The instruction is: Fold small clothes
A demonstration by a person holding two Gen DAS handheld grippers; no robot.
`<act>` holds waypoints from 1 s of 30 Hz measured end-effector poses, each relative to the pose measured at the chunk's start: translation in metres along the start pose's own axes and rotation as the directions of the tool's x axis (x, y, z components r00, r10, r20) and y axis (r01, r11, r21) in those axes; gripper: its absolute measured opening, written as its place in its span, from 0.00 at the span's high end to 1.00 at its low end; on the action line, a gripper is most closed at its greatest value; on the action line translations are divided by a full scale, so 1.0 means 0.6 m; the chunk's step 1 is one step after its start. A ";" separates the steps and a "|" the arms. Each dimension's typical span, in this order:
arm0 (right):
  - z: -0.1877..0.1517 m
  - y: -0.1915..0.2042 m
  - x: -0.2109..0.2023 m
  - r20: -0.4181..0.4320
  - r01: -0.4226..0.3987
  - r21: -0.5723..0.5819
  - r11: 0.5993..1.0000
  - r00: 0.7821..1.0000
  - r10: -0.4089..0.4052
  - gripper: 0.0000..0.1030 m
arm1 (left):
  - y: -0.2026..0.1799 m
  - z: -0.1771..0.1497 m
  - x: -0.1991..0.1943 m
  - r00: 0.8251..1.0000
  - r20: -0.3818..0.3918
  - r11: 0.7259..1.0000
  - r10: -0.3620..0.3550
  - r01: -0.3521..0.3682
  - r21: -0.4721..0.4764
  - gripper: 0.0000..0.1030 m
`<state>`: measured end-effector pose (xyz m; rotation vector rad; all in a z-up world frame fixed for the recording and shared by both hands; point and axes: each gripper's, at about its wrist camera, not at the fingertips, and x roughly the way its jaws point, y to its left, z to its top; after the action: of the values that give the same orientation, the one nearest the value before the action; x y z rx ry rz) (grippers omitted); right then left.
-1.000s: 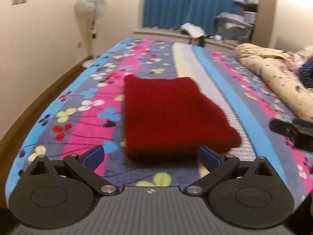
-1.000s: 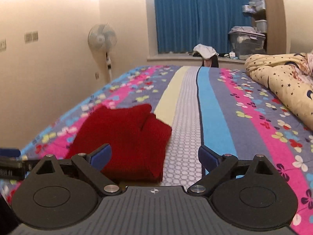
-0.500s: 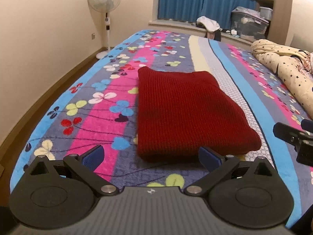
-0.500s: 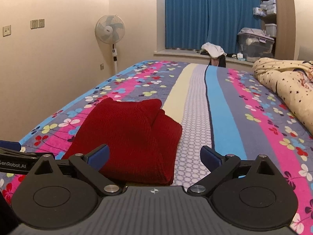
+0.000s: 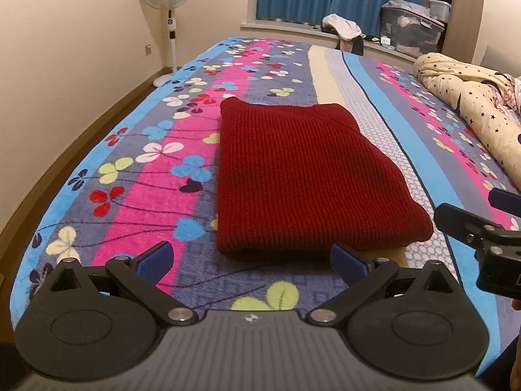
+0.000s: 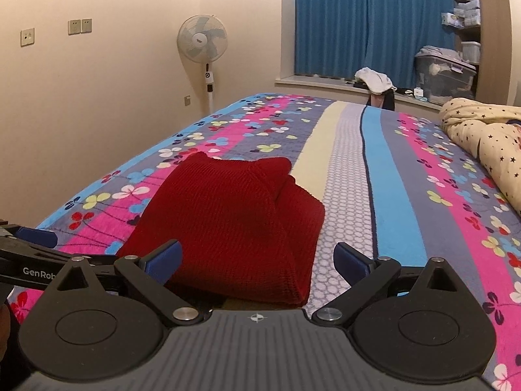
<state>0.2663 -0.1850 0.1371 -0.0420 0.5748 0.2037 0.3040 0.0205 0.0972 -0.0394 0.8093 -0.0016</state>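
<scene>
A dark red knitted garment (image 5: pixel 302 176) lies folded flat in a rectangle on the flowered striped bedspread (image 5: pixel 156 169); it also shows in the right wrist view (image 6: pixel 231 224). My left gripper (image 5: pixel 250 260) is open and empty, just short of the garment's near edge. My right gripper (image 6: pixel 257 260) is open and empty, at the garment's near right corner. The right gripper's fingers (image 5: pixel 469 224) show at the right edge of the left wrist view. The left gripper's fingers (image 6: pixel 32 247) show at the left edge of the right wrist view.
A cream star-patterned quilt (image 5: pixel 472 104) lies bunched along the bed's right side. A standing fan (image 5: pixel 167 9) is by the left wall. The bed's left edge drops to the floor (image 5: pixel 65 150). A window ledge with clothes (image 5: pixel 345 29) and storage boxes lies beyond the bed.
Both grippers have drawn back and risen a little from the garment, so more of the bed and room shows. The garment lies still.
</scene>
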 end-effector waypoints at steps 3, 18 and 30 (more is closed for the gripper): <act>0.000 0.001 0.003 -0.007 0.000 0.001 1.000 1.000 0.000 0.04 | -0.002 0.000 0.001 1.000 -0.001 1.000 -0.006 0.006 0.004 0.00; -0.002 0.004 0.007 -0.021 -0.013 -0.012 1.000 1.000 0.013 0.04 | -0.002 0.001 0.001 1.000 -0.001 1.000 -0.006 0.006 0.006 0.00; -0.004 0.004 0.008 -0.026 -0.018 -0.022 1.000 1.000 0.017 0.04 | -0.002 0.000 0.001 1.000 -0.001 1.000 -0.007 0.007 0.007 0.00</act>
<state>0.2684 -0.1818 0.1323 -0.0612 0.5991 0.2268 0.3045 0.0192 0.0969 -0.0361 0.8101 -0.0109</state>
